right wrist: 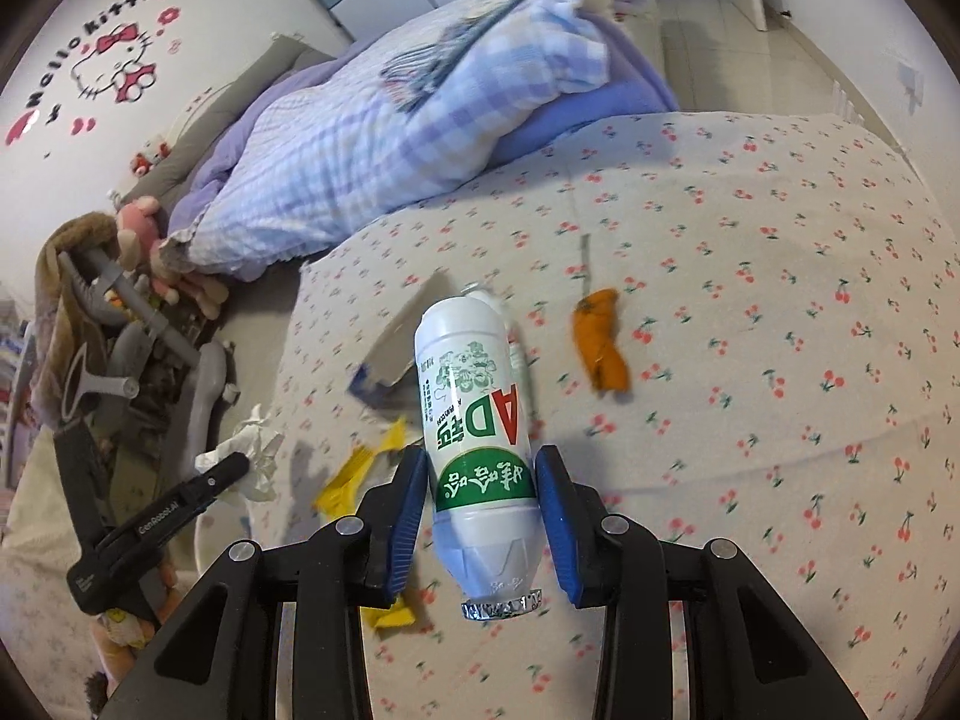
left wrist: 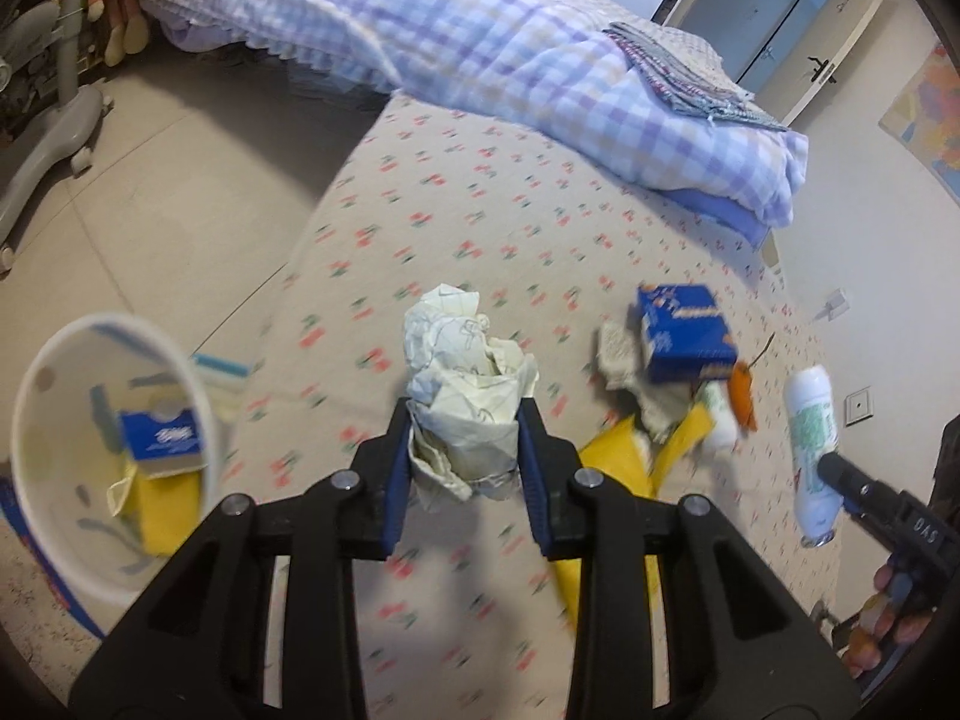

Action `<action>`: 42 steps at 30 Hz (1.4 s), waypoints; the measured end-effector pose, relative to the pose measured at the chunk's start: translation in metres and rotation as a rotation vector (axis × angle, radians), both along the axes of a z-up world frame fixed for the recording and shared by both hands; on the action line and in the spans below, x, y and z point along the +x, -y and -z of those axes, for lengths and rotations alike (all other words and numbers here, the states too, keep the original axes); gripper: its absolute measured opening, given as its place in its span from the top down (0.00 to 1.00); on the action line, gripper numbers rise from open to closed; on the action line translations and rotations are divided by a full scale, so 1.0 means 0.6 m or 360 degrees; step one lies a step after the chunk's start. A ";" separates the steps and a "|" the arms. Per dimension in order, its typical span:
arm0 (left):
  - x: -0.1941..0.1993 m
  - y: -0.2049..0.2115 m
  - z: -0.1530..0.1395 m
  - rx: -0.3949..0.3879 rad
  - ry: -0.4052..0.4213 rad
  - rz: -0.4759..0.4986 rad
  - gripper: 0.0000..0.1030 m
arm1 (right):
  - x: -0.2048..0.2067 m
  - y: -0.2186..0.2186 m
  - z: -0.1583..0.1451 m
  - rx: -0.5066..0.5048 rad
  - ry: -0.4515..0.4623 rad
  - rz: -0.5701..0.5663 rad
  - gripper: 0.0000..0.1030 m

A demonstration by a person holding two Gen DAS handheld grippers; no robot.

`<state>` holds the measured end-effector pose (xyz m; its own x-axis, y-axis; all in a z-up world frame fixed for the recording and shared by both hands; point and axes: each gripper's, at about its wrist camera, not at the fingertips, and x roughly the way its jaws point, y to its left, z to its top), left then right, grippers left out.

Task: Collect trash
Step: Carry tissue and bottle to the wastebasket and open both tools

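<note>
My left gripper (left wrist: 465, 444) is shut on a crumpled wad of pale paper (left wrist: 465, 372), held above the cherry-print bed sheet. A white bin (left wrist: 36, 420) at the lower left holds a blue carton and yellow wrappers. My right gripper (right wrist: 483, 492) is shut on a white AD milk bottle (right wrist: 474, 414), held upside down above the sheet; the bottle also shows in the left wrist view (left wrist: 810, 438). On the sheet lie a blue box (left wrist: 684, 330), yellow wrappers (left wrist: 612, 462), an orange wrapper (right wrist: 600, 342) and a second small white bottle (left wrist: 720, 420).
A folded checked quilt (left wrist: 480, 48) covers the far half of the bed. The tiled floor (left wrist: 156, 180) and a grey stand lie to the left. Plush toys are piled beside the bed (right wrist: 150, 252). A door and wall stand at the right.
</note>
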<state>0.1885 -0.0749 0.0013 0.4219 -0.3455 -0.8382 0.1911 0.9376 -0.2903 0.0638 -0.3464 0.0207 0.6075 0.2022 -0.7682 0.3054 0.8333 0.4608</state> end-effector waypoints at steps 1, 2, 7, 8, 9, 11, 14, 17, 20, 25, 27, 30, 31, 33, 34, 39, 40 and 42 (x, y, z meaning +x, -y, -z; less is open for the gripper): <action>-0.006 -0.010 -0.001 0.0010 -0.0002 -0.0004 0.67 | 0.000 -0.015 -0.006 -0.0010 0.0006 -0.0037 0.63; -0.010 -0.019 -0.002 0.0019 0.0001 -0.0008 0.67 | 0.000 -0.026 -0.009 -0.0017 0.0011 -0.0059 0.63; -0.032 -0.083 -0.009 0.0035 0.0020 -0.0060 0.67 | 0.010 -0.092 -0.021 -0.0020 0.0038 -0.0195 0.63; -0.036 -0.094 -0.011 0.0037 0.0025 -0.0070 0.67 | 0.014 -0.108 -0.021 -0.0018 0.0038 -0.0221 0.63; -0.038 -0.109 -0.012 0.0043 0.0031 -0.0087 0.67 | 0.018 -0.121 -0.019 -0.0015 0.0037 -0.0242 0.63; -0.040 -0.140 -0.012 0.0065 0.0040 -0.0128 0.67 | 0.031 -0.150 -0.017 -0.0007 0.0033 -0.0285 0.63; -0.039 -0.191 -0.003 0.0092 0.0016 -0.0201 0.67 | 0.050 -0.190 -0.014 0.0009 0.0031 -0.0341 0.63; -0.035 -0.231 0.008 0.0103 -0.0024 -0.0259 0.66 | 0.071 -0.238 -0.013 0.0019 0.0036 -0.0410 0.63; -0.030 -0.264 0.018 0.0117 -0.0053 -0.0301 0.66 | 0.092 -0.286 -0.006 0.0017 0.0034 -0.0483 0.63; -0.018 -0.301 0.034 0.0165 -0.0036 -0.0346 0.63 | 0.123 -0.354 0.014 0.0039 0.0013 -0.0567 0.63; -0.016 -0.313 0.032 0.0174 0.0008 -0.0358 0.50 | 0.134 -0.378 0.023 0.0047 0.0006 -0.0590 0.63; -0.021 -0.329 0.024 0.0199 0.0048 -0.0404 0.20 | 0.146 -0.406 0.035 0.0083 0.0000 -0.0616 0.63; -0.024 -0.336 0.022 0.0208 0.0050 -0.0430 0.17 | 0.151 -0.414 0.038 0.0092 -0.0004 -0.0622 0.63; -0.030 -0.349 0.021 0.0233 0.0029 -0.0459 0.16 | 0.158 -0.429 0.044 0.0105 -0.0013 -0.0642 0.63; -0.033 -0.354 0.021 0.0260 0.0016 -0.0477 0.16 | 0.160 -0.436 0.046 0.0109 -0.0015 -0.0651 0.63; -0.051 -0.385 0.027 0.0430 -0.0030 -0.0592 0.05 | 0.174 -0.476 0.061 0.0128 -0.0025 -0.0707 0.63; -0.054 -0.389 0.028 0.0439 -0.0031 -0.0602 0.05 | 0.178 -0.484 0.066 0.0141 -0.0034 -0.0720 0.63; -0.060 -0.401 0.029 0.0449 -0.0047 -0.0621 0.05 | 0.186 -0.496 0.074 0.0169 -0.0047 -0.0743 0.63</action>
<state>0.1526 0.1655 -0.0162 0.4493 0.0763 -0.8901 -0.1951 0.9807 -0.0144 0.1753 -0.0489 -0.0236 0.4113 0.5262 -0.7443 -0.0757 0.8334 0.5474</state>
